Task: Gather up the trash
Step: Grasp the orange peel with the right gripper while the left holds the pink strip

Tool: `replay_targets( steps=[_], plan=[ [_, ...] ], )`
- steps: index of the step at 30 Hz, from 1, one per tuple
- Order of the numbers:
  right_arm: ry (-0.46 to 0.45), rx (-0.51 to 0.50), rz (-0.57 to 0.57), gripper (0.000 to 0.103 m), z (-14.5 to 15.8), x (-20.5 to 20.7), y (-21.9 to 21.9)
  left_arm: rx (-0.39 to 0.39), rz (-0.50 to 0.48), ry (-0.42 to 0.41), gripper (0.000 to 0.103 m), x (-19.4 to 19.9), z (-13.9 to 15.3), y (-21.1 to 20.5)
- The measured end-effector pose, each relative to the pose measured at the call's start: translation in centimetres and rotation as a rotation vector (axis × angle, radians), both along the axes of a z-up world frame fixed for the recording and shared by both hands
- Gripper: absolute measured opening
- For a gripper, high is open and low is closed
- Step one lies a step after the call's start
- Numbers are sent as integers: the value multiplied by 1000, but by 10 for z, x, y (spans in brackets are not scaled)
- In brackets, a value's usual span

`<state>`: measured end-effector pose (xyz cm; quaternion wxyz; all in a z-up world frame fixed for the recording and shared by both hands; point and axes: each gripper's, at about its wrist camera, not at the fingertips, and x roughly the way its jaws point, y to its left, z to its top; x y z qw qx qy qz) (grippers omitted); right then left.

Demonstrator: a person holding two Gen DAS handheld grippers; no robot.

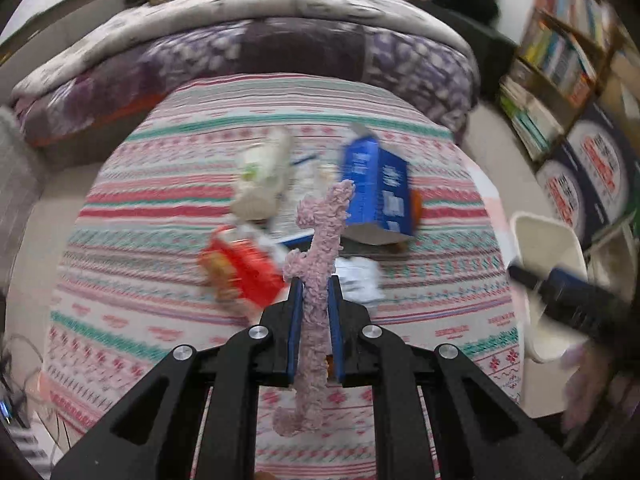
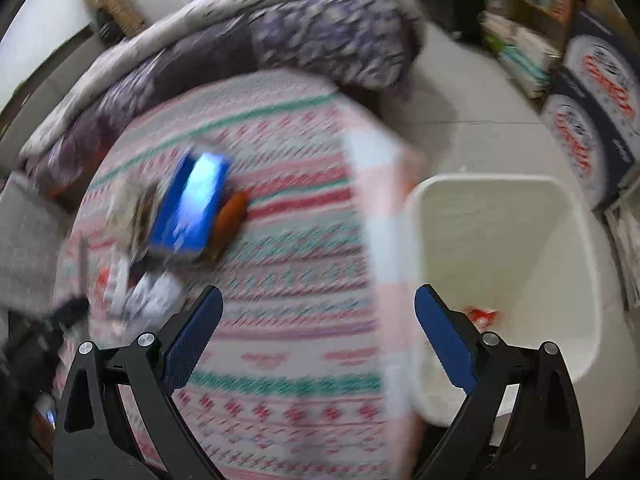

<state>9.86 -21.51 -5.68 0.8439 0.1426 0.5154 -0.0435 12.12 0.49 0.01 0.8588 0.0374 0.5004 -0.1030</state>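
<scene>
My left gripper (image 1: 316, 284) is shut on a fuzzy pink strip (image 1: 324, 248) and holds it above the striped bed cover (image 1: 160, 312). Beyond it lie a blue carton (image 1: 378, 192), a red packet (image 1: 244, 268), a pale crumpled wrapper (image 1: 262, 178) and white crumpled paper (image 1: 360, 280). My right gripper (image 2: 318, 300) is open and empty over the bed's right edge, beside a white bin (image 2: 508, 248) holding a red scrap (image 2: 482, 316). The blue carton (image 2: 192, 208) and an orange item (image 2: 230, 220) show at its left. The bin (image 1: 548, 280) and right gripper (image 1: 568, 292) show in the left wrist view.
A purple patterned quilt (image 1: 256, 56) is heaped at the far end of the bed. A bookshelf (image 1: 560, 60) and printed boxes (image 1: 592, 176) stand along the right wall. Pale floor (image 2: 472, 136) lies between bed and shelf. Cables (image 1: 16, 380) lie at lower left.
</scene>
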Motion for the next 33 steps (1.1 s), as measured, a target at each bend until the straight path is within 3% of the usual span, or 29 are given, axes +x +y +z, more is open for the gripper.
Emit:
replay_targets(
  steps=[7, 11, 14, 17, 19, 20, 24, 33],
  plan=[
    [14, -62, 278, 93, -31, -11, 98, -27, 95, 15, 13, -1, 0, 43],
    [24, -87, 325, 91, -43, -10, 124, -40, 112, 24, 13, -2, -1, 55],
    [40, -66, 325, 79, -50, -2, 131, -35, 106, 25, 13, -2, -2, 55],
    [30, -41, 312, 75, -50, 5, 130, -38, 104, 29, 13, -1, -4, 56],
    [17, -25, 318, 64, -50, 9, 133, -42, 112, 32, 13, 0, -5, 59],
    [12, -14, 327, 52, -49, 10, 134, -43, 115, 33, 13, 0, -5, 60],
    [15, 8, 361, 37, -47, 11, 141, -46, 124, 32, 13, 0, -5, 63],
    [1, 30, 369, 29, -30, -1, 132, -53, 133, 15, 13, 0, -1, 62]
  ],
)
